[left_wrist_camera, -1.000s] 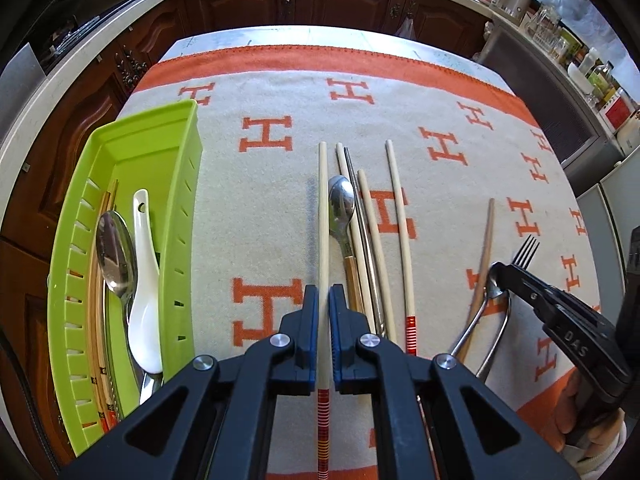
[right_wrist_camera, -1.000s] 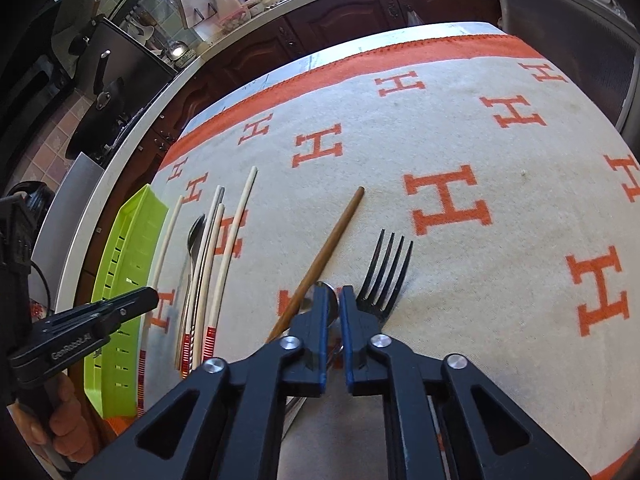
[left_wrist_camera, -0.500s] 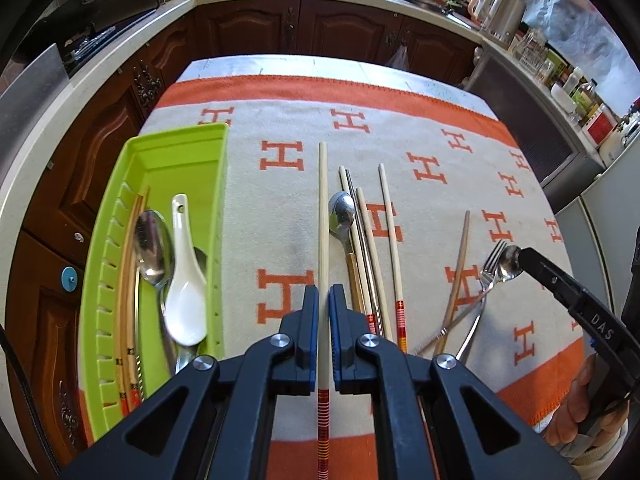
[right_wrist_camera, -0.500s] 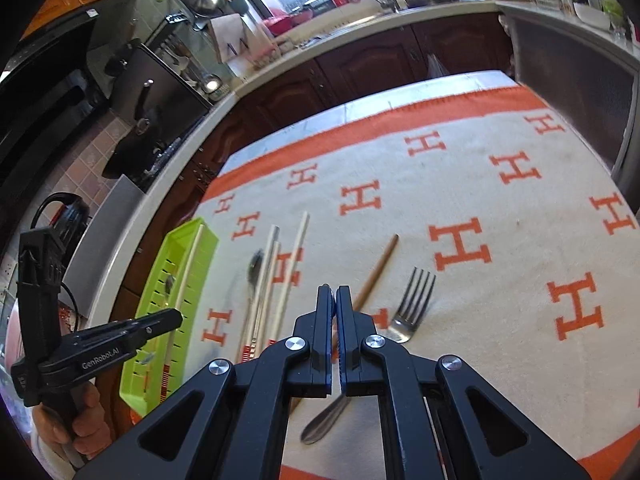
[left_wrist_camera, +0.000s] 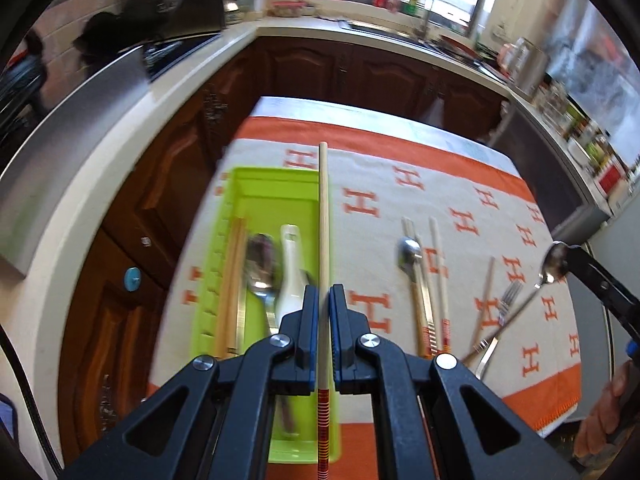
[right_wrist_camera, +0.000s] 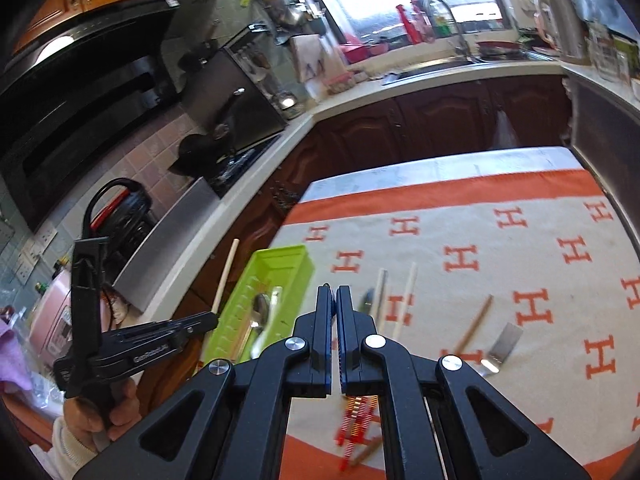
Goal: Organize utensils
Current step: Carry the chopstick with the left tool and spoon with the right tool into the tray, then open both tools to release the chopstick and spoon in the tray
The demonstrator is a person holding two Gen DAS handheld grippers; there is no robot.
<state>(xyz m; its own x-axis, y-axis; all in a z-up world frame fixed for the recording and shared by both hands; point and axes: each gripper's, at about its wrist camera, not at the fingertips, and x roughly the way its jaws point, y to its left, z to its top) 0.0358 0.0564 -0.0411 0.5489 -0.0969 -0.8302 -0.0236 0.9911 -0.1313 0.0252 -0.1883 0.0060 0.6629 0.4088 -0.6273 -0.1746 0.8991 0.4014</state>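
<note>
Tray point(left_wrist_camera: 276, 188) contents motion-blurred, chopstick point(left_wrist_camera: 324, 240) striped end cut off at bottom edge, fork point(right_wrist_camera: 505, 343) tines smeared

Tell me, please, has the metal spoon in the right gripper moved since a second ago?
Yes: the metal spoon, then flat beside the fork, now hangs above it.

Both wrist views look steeply down from well above, sharing the green tray point(left_wrist_camera: 276, 188) and patterned cloth point(right_wrist_camera: 500, 248).
</note>
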